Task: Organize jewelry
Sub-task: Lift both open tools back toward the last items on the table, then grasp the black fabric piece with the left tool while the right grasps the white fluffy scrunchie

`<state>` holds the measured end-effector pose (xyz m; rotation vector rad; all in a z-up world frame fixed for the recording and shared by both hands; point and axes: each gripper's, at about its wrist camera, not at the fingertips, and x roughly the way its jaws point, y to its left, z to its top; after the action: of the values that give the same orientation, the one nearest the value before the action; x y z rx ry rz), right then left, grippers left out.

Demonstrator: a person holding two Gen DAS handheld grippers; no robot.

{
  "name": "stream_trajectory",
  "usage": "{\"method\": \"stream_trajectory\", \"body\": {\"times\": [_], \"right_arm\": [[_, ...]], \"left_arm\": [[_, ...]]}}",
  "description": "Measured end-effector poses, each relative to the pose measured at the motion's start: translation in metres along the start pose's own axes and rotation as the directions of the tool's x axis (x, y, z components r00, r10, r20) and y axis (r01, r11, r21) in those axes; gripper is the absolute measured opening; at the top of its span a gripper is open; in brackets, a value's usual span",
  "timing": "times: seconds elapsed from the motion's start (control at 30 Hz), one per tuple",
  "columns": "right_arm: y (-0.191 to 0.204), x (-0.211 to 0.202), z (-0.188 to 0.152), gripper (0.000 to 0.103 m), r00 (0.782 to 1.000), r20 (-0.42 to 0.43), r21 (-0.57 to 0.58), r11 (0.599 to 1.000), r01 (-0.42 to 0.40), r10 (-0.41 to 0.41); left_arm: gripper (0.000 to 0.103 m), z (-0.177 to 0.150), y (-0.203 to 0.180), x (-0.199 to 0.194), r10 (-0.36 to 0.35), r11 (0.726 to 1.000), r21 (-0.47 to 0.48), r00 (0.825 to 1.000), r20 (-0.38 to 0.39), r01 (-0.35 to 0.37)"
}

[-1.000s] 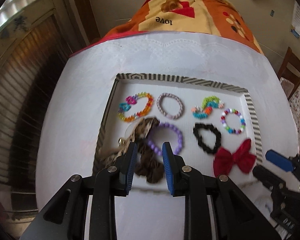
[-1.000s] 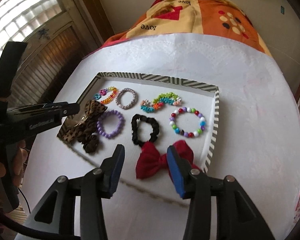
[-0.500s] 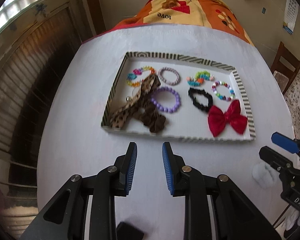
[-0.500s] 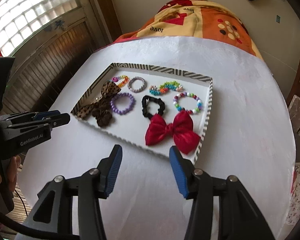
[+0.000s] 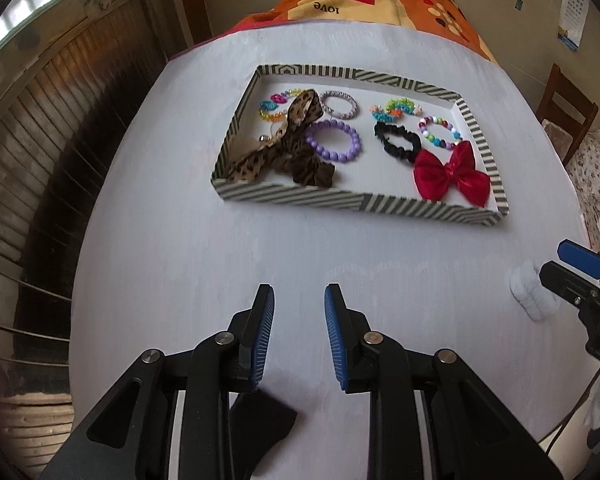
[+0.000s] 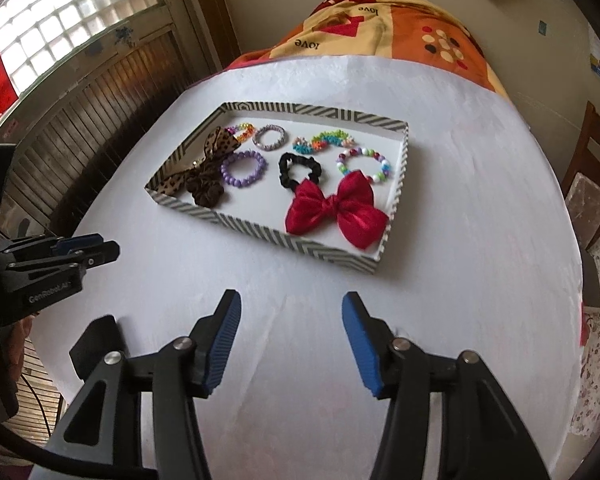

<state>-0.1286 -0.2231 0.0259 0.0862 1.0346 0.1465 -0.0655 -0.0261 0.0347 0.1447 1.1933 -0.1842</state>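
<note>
Left gripper (image 5: 299, 334): black linkage arms are carrying two fingers faced with blue ribbed pads (image 5: 263, 334); silver round screws are sitting at each pivot behind the pads. A white strip is showing between the arms on either side. Right gripper (image 6: 291, 346): same black frame, blue ribbed pads (image 6: 359, 346), silver pivot screws. White lettering on the left unit's side is reading "GenRobot.AI", somewhat blurred. A dark cable is trailing below that unit, possibly its lead.
</note>
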Motion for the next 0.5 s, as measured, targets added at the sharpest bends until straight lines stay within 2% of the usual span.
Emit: {"method": "stream_trajectory", "body": {"times": [0.13,0.33,0.5], "right_arm": [[-0.007,-0.004,-0.009,0.056,1.000,-0.008,0.007,1.000,0.014,-0.014],[-0.017,-0.012,-0.020,0.057,1.000,-0.009,0.019,1.000,0.020,-0.020],[-0.029,-0.019,-0.034,0.059,0.999,-0.026,0.017,1.000,0.026,-0.026]], "left_arm": [[0.018,-0.009,0.005,-0.002,-0.030,1.000,-0.006,0.999,-0.016,0.029],[0.018,-0.019,0.027,-0.010,-0.141,0.990,-0.029,0.989,-0.055,0.139],[0.019,-0.038,0.047,-0.007,-0.132,0.991,-0.031,0.985,-0.106,0.130]]}}
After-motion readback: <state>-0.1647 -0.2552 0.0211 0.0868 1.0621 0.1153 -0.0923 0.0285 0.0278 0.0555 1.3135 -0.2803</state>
